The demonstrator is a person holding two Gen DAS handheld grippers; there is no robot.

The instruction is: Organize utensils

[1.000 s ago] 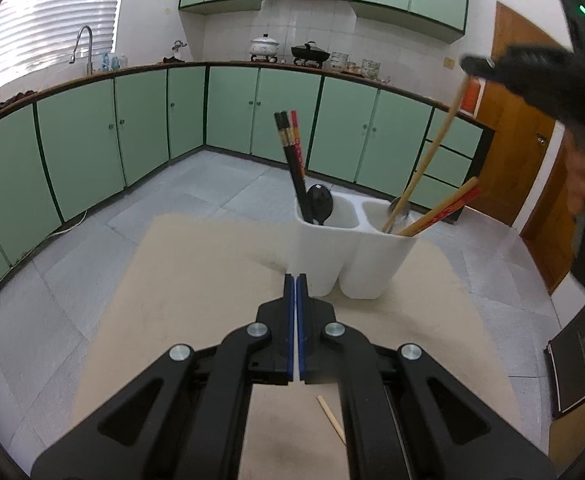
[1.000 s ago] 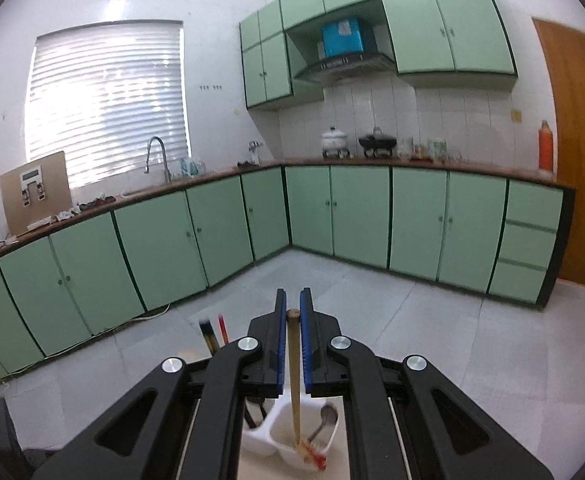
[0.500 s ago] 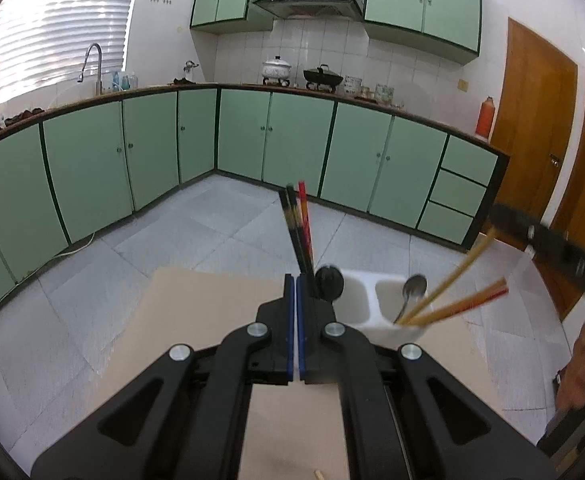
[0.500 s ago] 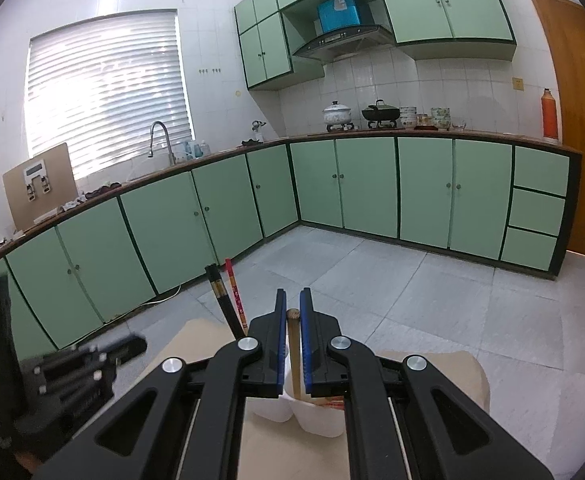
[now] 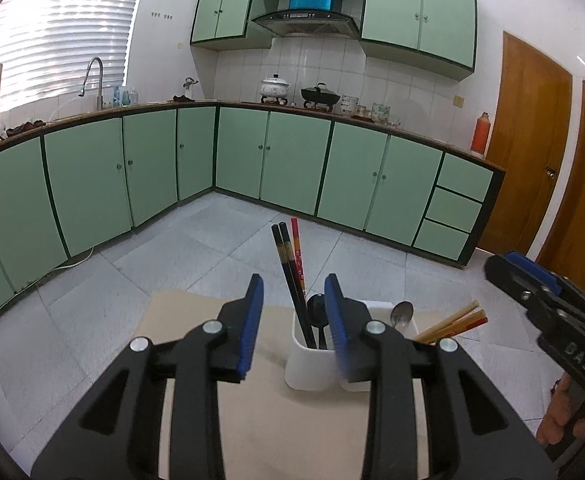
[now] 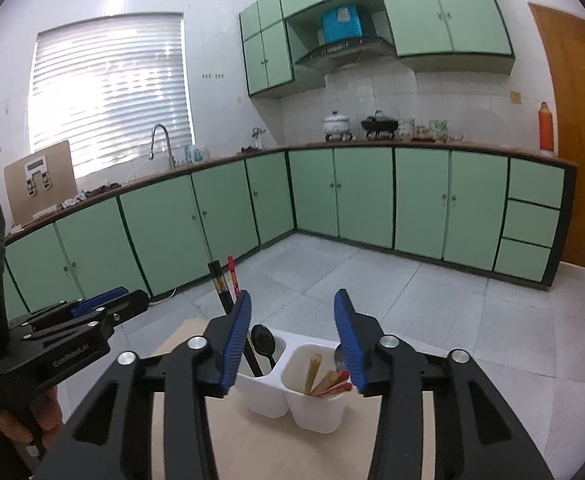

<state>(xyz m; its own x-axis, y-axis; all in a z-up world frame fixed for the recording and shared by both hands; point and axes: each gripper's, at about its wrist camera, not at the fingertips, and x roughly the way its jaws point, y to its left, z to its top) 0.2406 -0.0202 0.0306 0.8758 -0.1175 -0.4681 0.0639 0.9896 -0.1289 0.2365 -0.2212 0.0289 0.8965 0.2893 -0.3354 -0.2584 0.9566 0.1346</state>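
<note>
A white two-compartment utensil holder [image 5: 312, 368] [image 6: 292, 396] stands on a beige table [image 5: 284, 432]. Its left cup holds black and red chopsticks [image 5: 290, 264] [image 6: 222, 284] and a black spoon [image 6: 263, 340]. Its right cup holds wooden chopsticks [image 5: 450, 324] [image 6: 324, 380] and a metal spoon [image 5: 402, 314]. My left gripper [image 5: 294, 320] is open and empty, just in front of the holder. My right gripper [image 6: 292, 332] is open and empty above the holder; it also shows at the right of the left wrist view [image 5: 548, 304].
The beige table [image 6: 252, 440] stands on a grey tiled floor [image 5: 212, 248]. Green kitchen cabinets [image 6: 372, 196] run along the far walls, with a sink [image 6: 160, 148] and pots [image 5: 276, 88] on the counter. Wooden doors [image 5: 532, 152] are on the right.
My right gripper has opened and let go of the wooden chopstick, which now stands in the right cup. My left gripper has opened. Both views have tilted up and drawn back.
</note>
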